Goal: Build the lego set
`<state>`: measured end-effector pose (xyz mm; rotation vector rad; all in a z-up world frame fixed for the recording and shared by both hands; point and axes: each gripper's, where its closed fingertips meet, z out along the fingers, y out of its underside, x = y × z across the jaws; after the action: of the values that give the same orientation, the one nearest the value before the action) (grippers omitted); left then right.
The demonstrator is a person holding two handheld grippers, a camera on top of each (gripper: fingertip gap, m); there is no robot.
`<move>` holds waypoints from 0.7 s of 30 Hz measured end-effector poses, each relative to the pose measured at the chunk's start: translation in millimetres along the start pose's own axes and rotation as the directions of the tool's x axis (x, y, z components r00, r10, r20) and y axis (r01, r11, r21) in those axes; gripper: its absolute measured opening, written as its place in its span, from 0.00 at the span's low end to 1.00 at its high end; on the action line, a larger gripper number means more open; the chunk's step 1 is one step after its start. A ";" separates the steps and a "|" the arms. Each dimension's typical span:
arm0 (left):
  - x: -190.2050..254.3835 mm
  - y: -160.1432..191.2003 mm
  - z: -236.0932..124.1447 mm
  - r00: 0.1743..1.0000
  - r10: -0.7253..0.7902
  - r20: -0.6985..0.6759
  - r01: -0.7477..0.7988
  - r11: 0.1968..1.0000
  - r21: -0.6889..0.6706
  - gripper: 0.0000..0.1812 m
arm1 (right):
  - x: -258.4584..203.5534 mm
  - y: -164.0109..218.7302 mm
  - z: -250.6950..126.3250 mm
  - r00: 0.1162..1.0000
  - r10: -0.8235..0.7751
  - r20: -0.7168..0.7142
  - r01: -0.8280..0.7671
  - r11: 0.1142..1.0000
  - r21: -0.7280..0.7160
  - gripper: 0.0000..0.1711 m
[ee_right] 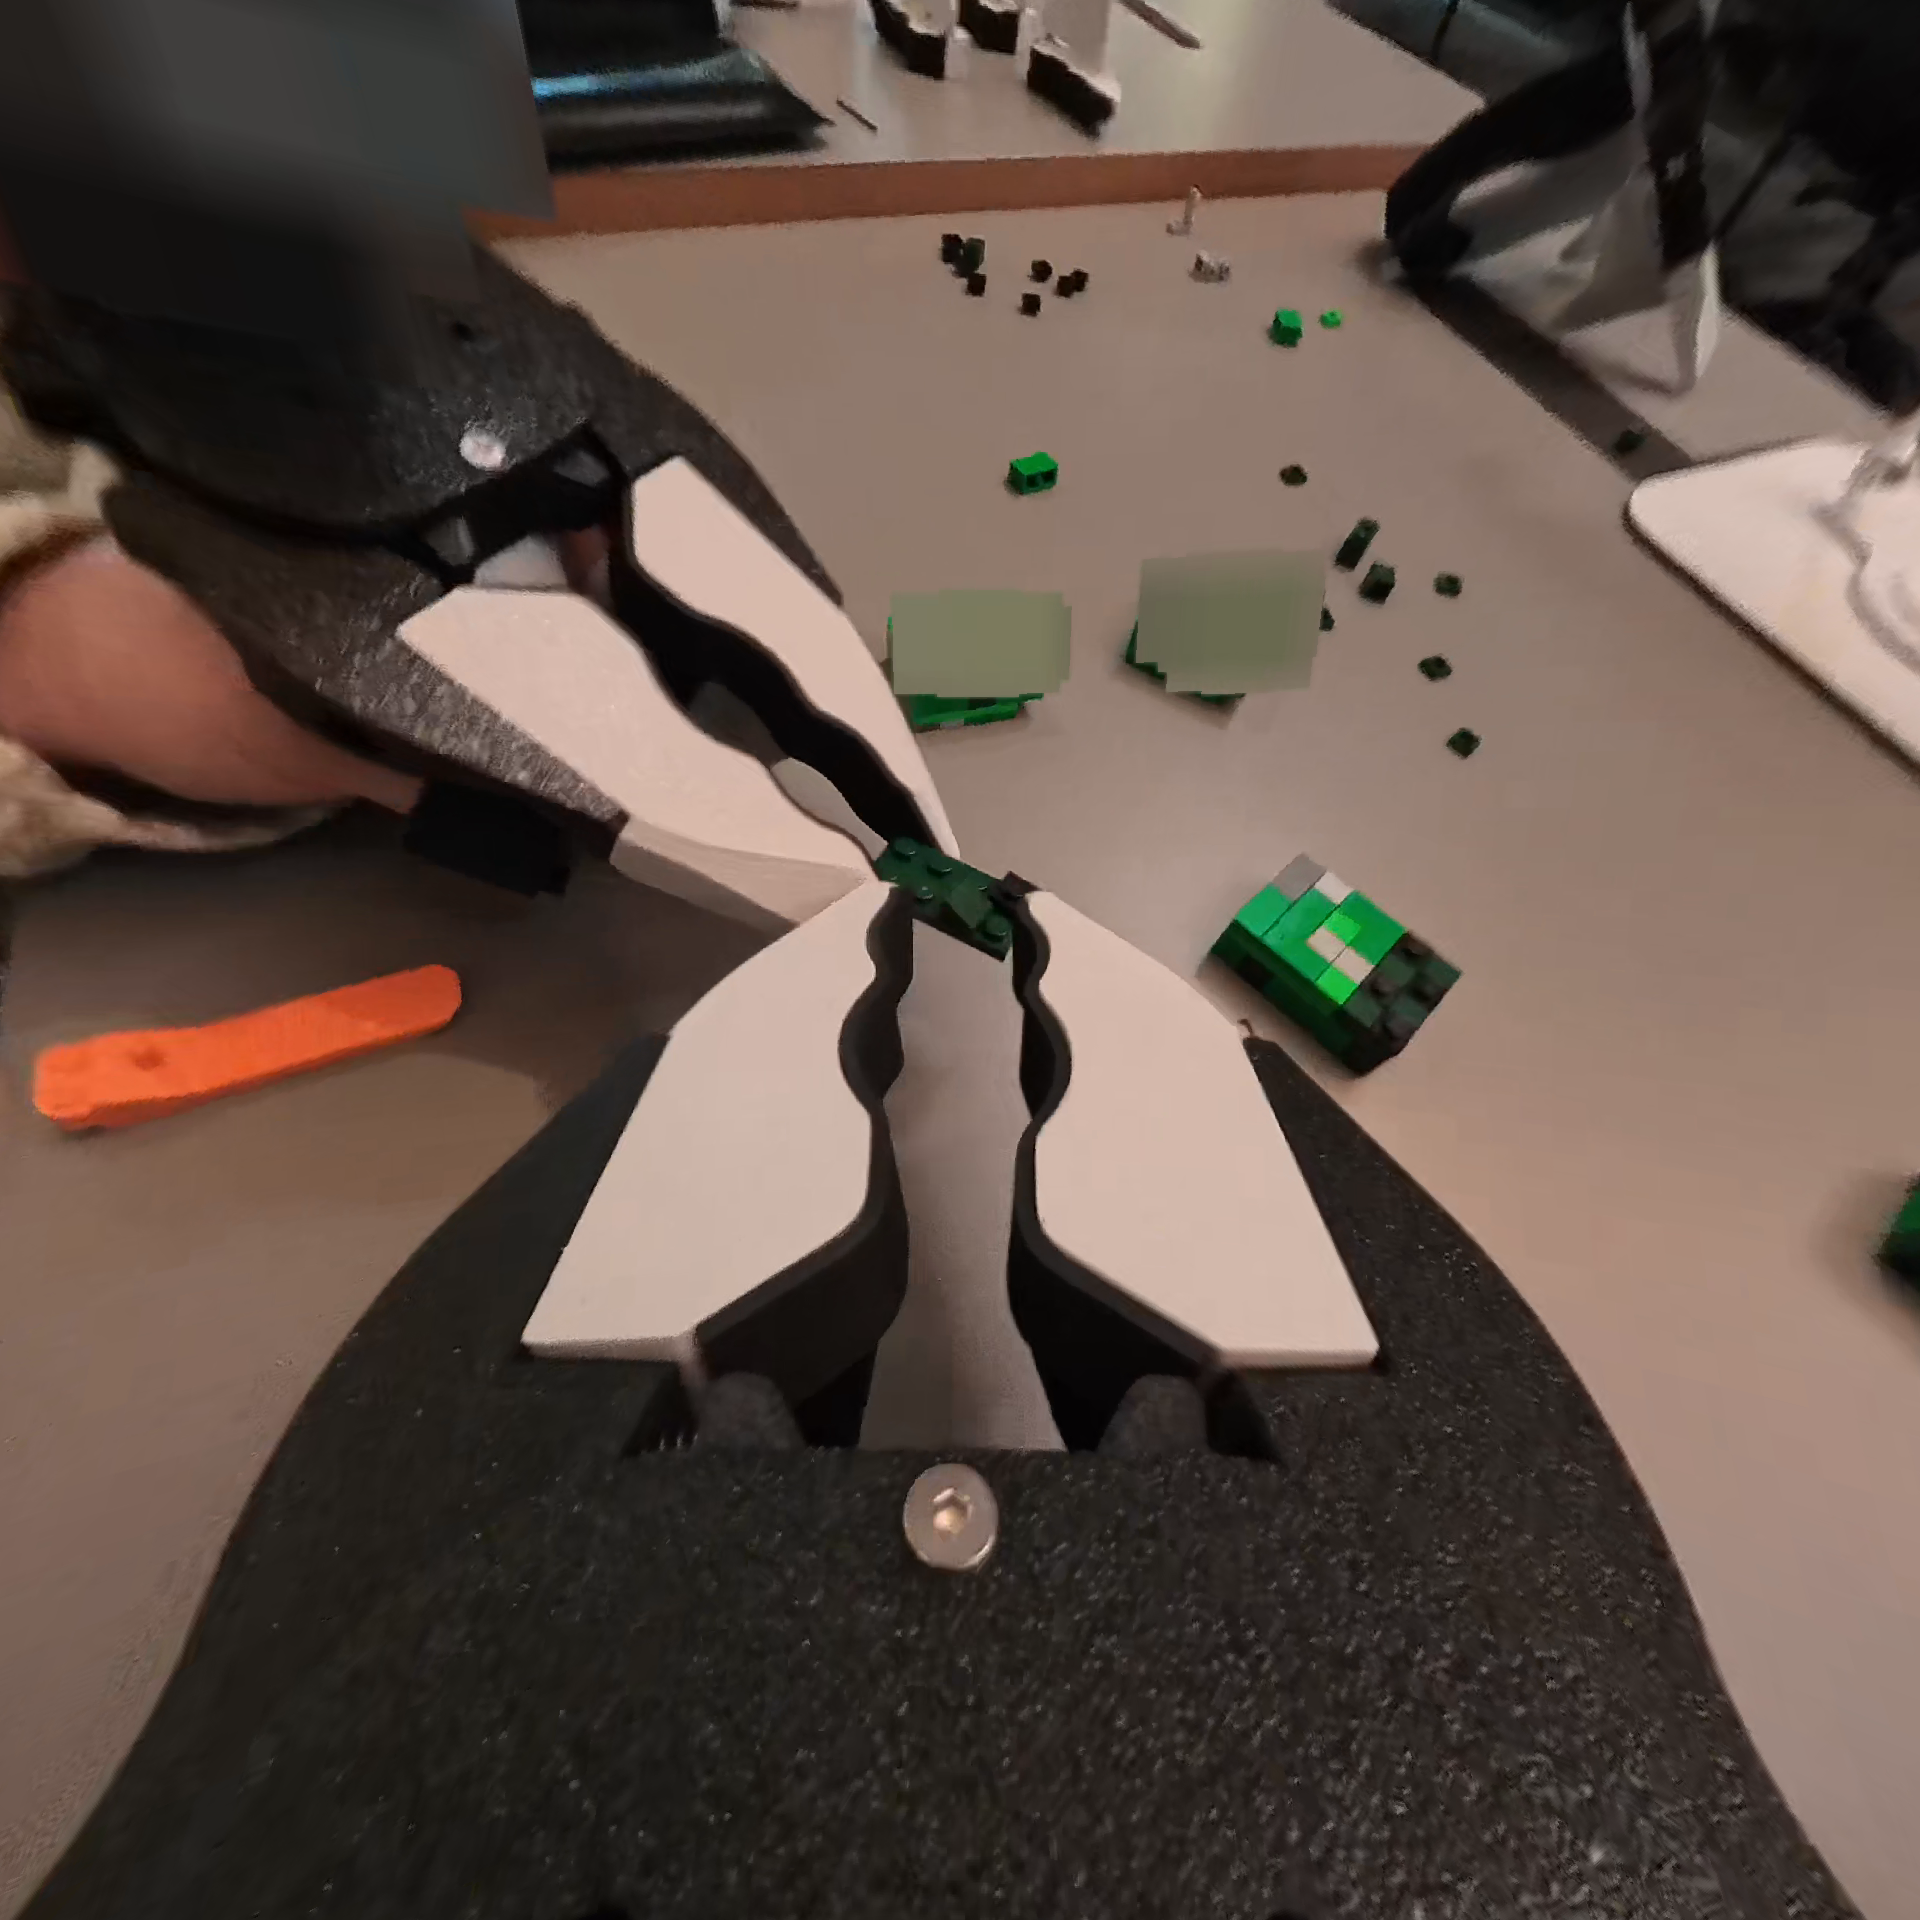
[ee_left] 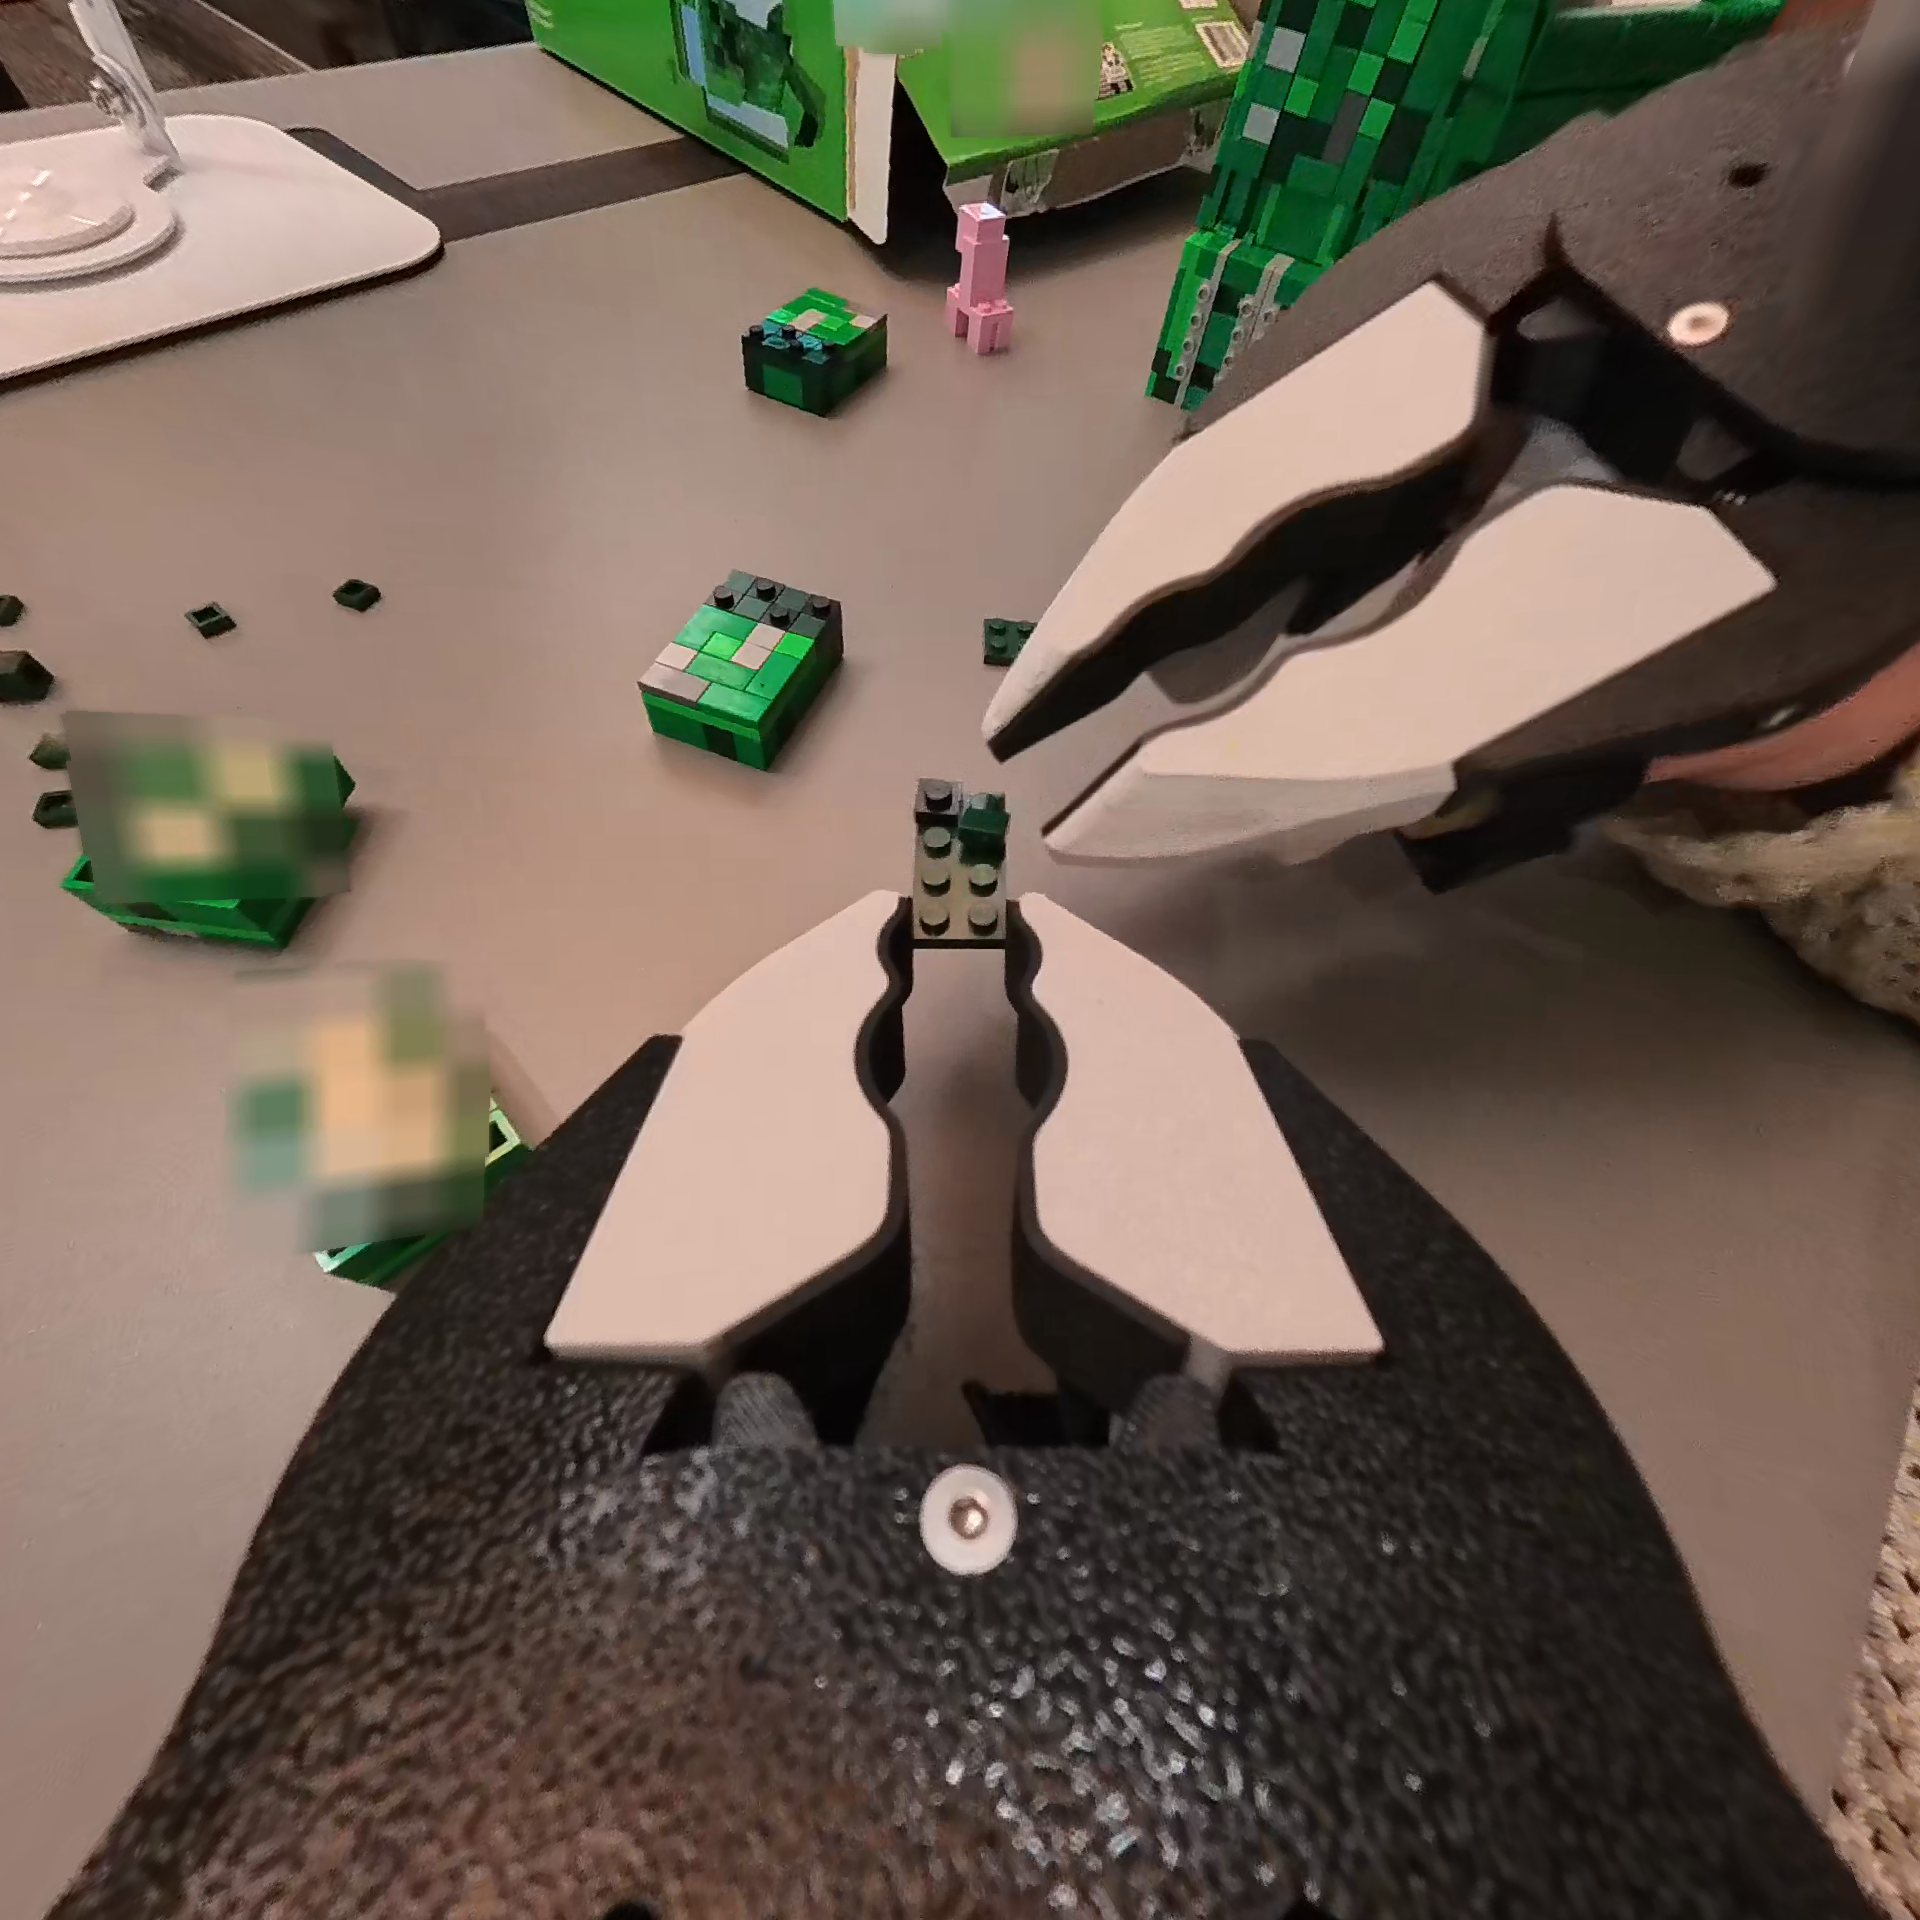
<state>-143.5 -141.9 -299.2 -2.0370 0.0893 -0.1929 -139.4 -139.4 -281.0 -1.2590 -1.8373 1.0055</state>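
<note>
My left gripper (ee_left: 958, 914) is shut on the near end of a dark green studded plate (ee_left: 956, 883) and holds it above the grey table (ee_left: 520, 499). A small black piece (ee_left: 937, 802) and a small dark green piece (ee_left: 983, 821) sit on the plate's far end. My right gripper (ee_left: 1023, 792) comes in from the right, its tips just beside that far end, jaws slightly apart with nothing between them. In the right wrist view the plate (ee_right: 945, 896) lies across the right gripper's tips (ee_right: 961, 916), and the left gripper (ee_right: 883, 868) holds it from the left.
Green block assemblies (ee_left: 743, 670) (ee_left: 816, 348) stand ahead, with a pink figure (ee_left: 980, 281), a green box (ee_left: 727, 94) and a tall green build (ee_left: 1299, 187) behind. Small dark pieces (ee_left: 213, 620) lie left. An orange separator tool (ee_right: 244, 1044) lies on the table. A white mat (ee_left: 187, 239) is at far left. My two grippers' fingertips are within a few centimetres of each other.
</note>
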 end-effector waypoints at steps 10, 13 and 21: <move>10.5 1.8 0.7 0.997 0.015 -0.081 -0.016 1.000 -0.014 0.09 | -5.2 11.2 -9.0 0.758 -0.651 -0.050 0.636 0.753 -0.168 0.06; 14.1 3.1 1.1 0.994 0.026 -0.103 -0.029 0.999 -0.023 0.09 | -7.9 16.3 -5.8 0.666 -0.745 -0.051 0.723 0.660 -0.205 0.05; 17.6 5.0 1.9 0.992 0.041 -0.123 -0.046 0.998 -0.036 0.09 | -7.0 17.7 -6.4 0.631 -0.774 -0.058 0.750 0.627 -0.212 0.03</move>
<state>-125.7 -145.1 -302.8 -2.0587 0.2152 -0.2908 -124.4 -140.6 -294.3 -0.4696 -2.0687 0.2647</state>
